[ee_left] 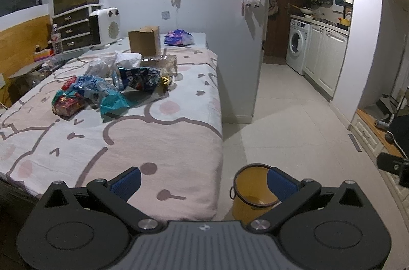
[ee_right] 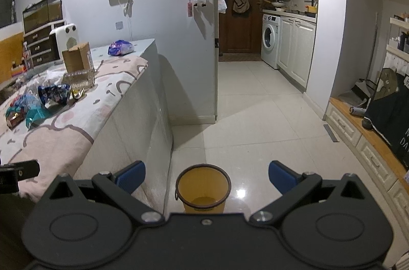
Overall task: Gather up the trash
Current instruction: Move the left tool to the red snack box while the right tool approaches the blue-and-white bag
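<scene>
You hold both grippers, left gripper (ee_left: 203, 183) and right gripper (ee_right: 207, 176), with fingers wide apart and empty. The wrappers (ee_left: 102, 91) lie on the bed (ee_left: 153, 142), far ahead of your left fingers; the yellow bin (ee_right: 203, 189) waits between your right fingers, ready to receive them.

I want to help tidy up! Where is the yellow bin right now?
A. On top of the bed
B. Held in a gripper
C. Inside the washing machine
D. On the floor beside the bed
D: the yellow bin stands on the tiled floor next to the bed, with both grippers open and empty.
</scene>
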Tool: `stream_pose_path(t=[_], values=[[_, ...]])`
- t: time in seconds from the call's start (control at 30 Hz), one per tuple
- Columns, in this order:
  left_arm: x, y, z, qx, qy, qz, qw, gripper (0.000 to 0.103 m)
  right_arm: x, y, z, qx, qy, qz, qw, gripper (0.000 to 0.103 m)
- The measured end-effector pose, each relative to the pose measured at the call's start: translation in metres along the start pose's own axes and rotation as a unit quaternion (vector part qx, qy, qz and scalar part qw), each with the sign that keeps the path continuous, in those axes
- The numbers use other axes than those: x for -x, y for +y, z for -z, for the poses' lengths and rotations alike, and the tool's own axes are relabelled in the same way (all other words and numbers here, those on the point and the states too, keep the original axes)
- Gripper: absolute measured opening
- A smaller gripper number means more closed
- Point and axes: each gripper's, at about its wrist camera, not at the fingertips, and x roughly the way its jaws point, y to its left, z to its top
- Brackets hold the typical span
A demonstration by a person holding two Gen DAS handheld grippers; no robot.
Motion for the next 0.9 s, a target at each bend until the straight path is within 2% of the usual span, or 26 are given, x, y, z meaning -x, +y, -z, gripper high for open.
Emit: stream_pose_path(t=[0.43,0.63,0.9], values=[[-0.037,0.067,-0.001,0.059,-0.027,-0.070,0.9954,0.103,-0.036,0.014,0.008,-0.015,-0.039,-0.057,0.998,0.103],[-0.055,0.104,-0.011,0.061,-0.044,-0.105,0.9916,0.103,-0.061,0.030,0.004,-0.015,-0.055,-0.088,0.994,0.103],[-0.081,0.160,-0.026,0.055,-0.052,-0.129,0.9887,0.103,-0.087,0.068,-0.012,-0.003,-0.077,-0.128,0.989,0.103]])
